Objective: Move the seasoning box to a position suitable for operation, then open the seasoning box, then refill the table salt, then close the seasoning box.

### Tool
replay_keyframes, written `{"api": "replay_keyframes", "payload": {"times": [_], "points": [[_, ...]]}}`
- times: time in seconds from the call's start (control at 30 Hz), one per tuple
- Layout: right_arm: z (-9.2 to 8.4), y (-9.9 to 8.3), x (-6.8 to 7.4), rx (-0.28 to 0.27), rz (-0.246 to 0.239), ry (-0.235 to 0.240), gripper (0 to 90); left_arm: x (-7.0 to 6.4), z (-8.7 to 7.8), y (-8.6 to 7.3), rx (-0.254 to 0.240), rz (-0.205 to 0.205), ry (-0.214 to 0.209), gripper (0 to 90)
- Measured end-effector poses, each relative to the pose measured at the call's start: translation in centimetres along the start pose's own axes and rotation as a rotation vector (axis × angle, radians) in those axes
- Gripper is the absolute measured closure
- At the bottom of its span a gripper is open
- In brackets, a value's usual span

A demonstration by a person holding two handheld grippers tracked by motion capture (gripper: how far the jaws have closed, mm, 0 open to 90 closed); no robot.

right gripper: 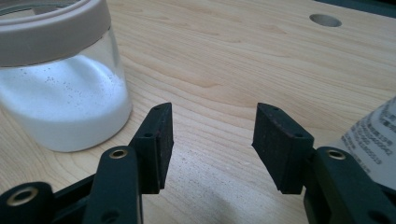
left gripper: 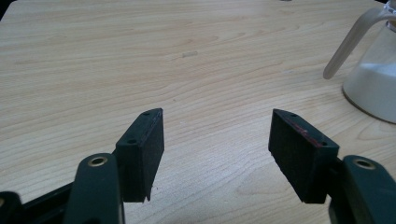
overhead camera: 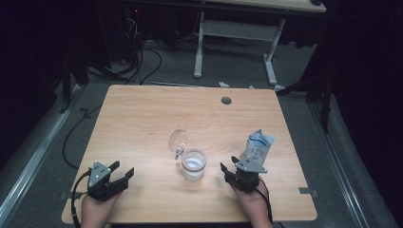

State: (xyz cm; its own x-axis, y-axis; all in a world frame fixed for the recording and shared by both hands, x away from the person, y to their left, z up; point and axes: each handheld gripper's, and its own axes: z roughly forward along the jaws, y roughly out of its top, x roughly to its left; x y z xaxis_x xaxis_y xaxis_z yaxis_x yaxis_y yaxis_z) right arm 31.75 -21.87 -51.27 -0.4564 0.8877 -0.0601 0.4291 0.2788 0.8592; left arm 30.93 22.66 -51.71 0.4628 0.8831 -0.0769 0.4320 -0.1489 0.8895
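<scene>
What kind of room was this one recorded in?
Probably a lab or recording workspace, not a home: a bare wooden table with a cable hole, loose cables on grey carpet, and a white-legged desk behind, all ringed by dark surroundings.

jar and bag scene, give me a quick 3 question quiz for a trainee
1. True or false: the jar has its lid closed.
2. Which gripper is nearer the bag? A) left gripper B) right gripper
3. What fills the lower part of the jar?

Key
1. False. The lid is flipped open and stands behind the jar's mouth.
2. B. The bag stands just beyond the right gripper, while the left gripper is near the table's front left corner.
3. A white powder or grain. Both grippers are open and hold nothing.
</scene>
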Motion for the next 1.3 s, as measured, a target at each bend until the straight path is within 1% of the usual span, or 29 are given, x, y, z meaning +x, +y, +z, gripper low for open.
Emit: {"api": "replay_keyframes", "payload": {"times": [0.1, 0.17, 0.23, 0.27, 0.37, 0.4, 0.47, 0.57, 0.63, 0.7, 0.8, 0.9, 0.97, 1.07, 1.2, 1.27, 1.3], "points": [[0.2, 0.0, 0.1, 0.004, -0.001, 0.003, 48.9, -0.1, 0.2, 0.1, -0.002, -0.008, -0.01, 36.7], [0.1, -0.1, 0.1, 0.007, 0.0, 0.005, 49.1, -0.6, 0.5, 0.2, 0.005, -0.009, -0.013, 37.0], [0.1, -0.1, 0.1, 0.007, -0.001, 0.007, 49.4, -1.2, 0.7, 0.5, 0.002, 0.007, -0.023, 37.0], [0.0, -0.1, 0.1, 0.008, 0.001, 0.01, 49.7, -1.7, 0.9, 0.7, 0.004, 0.022, -0.026, 36.9], [0.0, -0.3, 0.1, 0.005, -0.003, 0.01, 50.1, -2.6, 1.4, 1.0, 0.005, 0.037, -0.052, 36.9], [-0.1, -0.3, 0.2, 0.007, -0.001, 0.011, 50.1, -3.0, 1.7, 1.1, 0.013, 0.045, -0.059, 36.9], [-0.2, -0.4, 0.2, 0.007, -0.004, 0.013, 50.1, -3.4, 2.2, 1.3, 0.022, 0.048, -0.065, 36.7], [-0.3, -0.5, 0.1, 0.006, -0.003, 0.015, 50.2, -3.7, 2.7, 1.7, 0.029, 0.045, -0.067, 36.7], [-0.3, -0.5, 0.0, 0.004, 0.003, 0.017, 50.4, -4.0, 2.9, 1.9, 0.023, 0.049, -0.059, 36.6], [-0.3, -0.5, 0.0, 0.003, -0.001, 0.019, 51.2, -4.2, 3.1, 2.1, 0.022, 0.052, -0.058, 36.6], [-0.4, -0.5, 0.0, 0.001, 0.0, 0.018, 53.0, -4.7, 3.6, 2.4, 0.04, 0.061, -0.059, 36.1], [-0.5, -0.4, 0.0, -0.003, -0.001, 0.021, 55.4, -5.3, 3.9, 2.7, 0.035, 0.06, -0.068, 36.1], [-0.5, -0.4, 0.0, -0.002, -0.004, 0.024, 55.7, -5.6, 4.1, 3.0, 0.041, 0.063, -0.077, 36.9], [-0.5, -0.3, 0.1, 0.003, -0.009, 0.021, 56.2, -5.9, 4.5, 3.4, 0.04, 0.054, -0.087, 38.9], [-0.4, -0.3, 0.3, 0.0, -0.008, 0.021, 56.3, -6.1, 4.7, 3.8, 0.044, 0.055, -0.092, 40.8], [-0.4, -0.3, 0.3, 0.001, -0.021, 0.019, 56.8, -6.1, 4.9, 4.0, 0.047, 0.05, -0.1, 41.2], [-0.4, -0.3, 0.3, -0.002, -0.021, 0.026, 56.9, -6.1, 5.0, 4.1, 0.048, 0.049, -0.101, 41.7]]}}
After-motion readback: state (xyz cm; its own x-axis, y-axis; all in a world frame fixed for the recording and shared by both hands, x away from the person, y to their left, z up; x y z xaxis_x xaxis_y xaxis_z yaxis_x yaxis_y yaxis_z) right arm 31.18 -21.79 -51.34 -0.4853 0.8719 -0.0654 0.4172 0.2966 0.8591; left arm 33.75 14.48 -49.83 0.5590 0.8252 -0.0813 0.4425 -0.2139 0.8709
